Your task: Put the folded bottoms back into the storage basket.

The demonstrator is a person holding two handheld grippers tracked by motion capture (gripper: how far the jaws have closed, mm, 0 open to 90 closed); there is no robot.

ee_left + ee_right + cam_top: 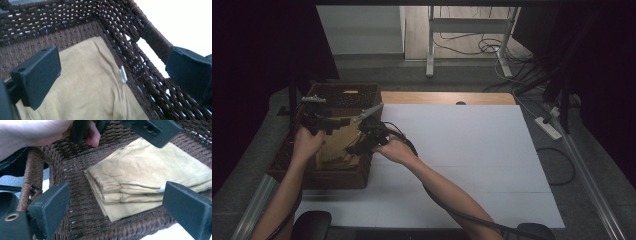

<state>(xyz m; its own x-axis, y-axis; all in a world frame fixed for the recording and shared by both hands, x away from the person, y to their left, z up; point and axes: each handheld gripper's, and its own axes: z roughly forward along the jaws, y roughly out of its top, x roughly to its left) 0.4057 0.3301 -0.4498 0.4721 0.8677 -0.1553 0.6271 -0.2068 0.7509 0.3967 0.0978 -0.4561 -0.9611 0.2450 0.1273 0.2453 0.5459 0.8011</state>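
A dim lab or studio recording space: a table [492, 165] under white sheeting, dark curtains at both sides, a white metal stand [469, 37], loose floor cables [484, 47] and a power strip [548, 127].

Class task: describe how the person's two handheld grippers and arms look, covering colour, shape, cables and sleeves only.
Both the left gripper and the right gripper are black, each with two blocky, flat-faced black jaws with small round holes in them. A grey plate sits atop each gripper. A black cable trails along the right forearm. Both forearms are bare, with no sleeves visible.
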